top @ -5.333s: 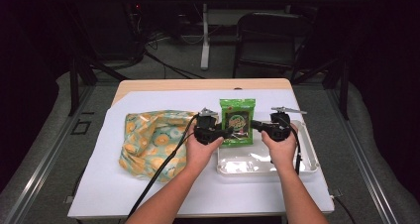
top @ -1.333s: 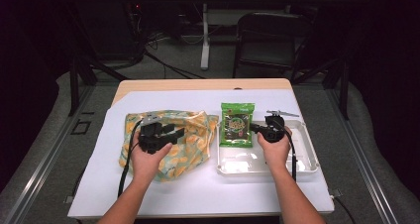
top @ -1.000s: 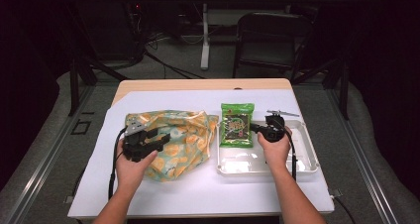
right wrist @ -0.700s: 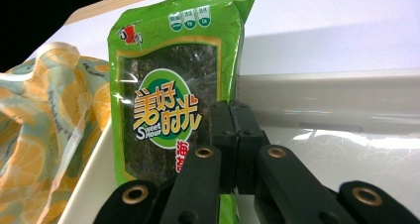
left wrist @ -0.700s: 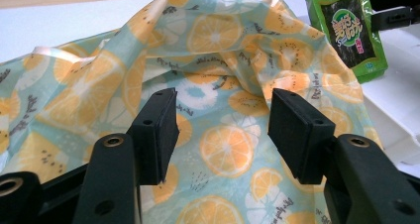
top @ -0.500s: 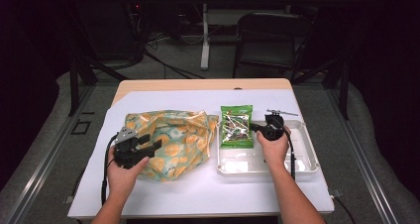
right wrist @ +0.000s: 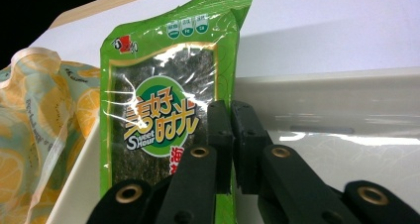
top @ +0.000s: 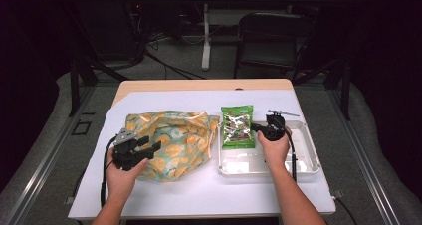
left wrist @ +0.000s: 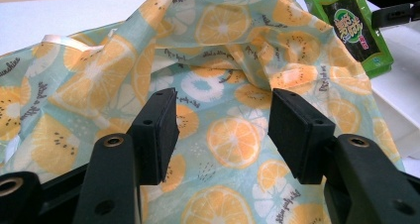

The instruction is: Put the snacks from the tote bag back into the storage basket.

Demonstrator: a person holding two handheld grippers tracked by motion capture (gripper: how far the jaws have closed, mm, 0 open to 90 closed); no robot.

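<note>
From above, the right gripper [top: 260, 129] pinches the right edge of a green seaweed packet [top: 237, 126] propped on the left rim of a white tray [top: 308, 158], while the fruit-print bag [top: 171, 143] lies slack on the bench [top: 209, 195]. In the left gripper view, the left gripper [left wrist: 220, 127] hangs with jaws wide apart over the bag, apparently poised to open it for the packet. The right gripper view shows black jaws nearly together on the packet's edge, the tray otherwise bare.
</note>
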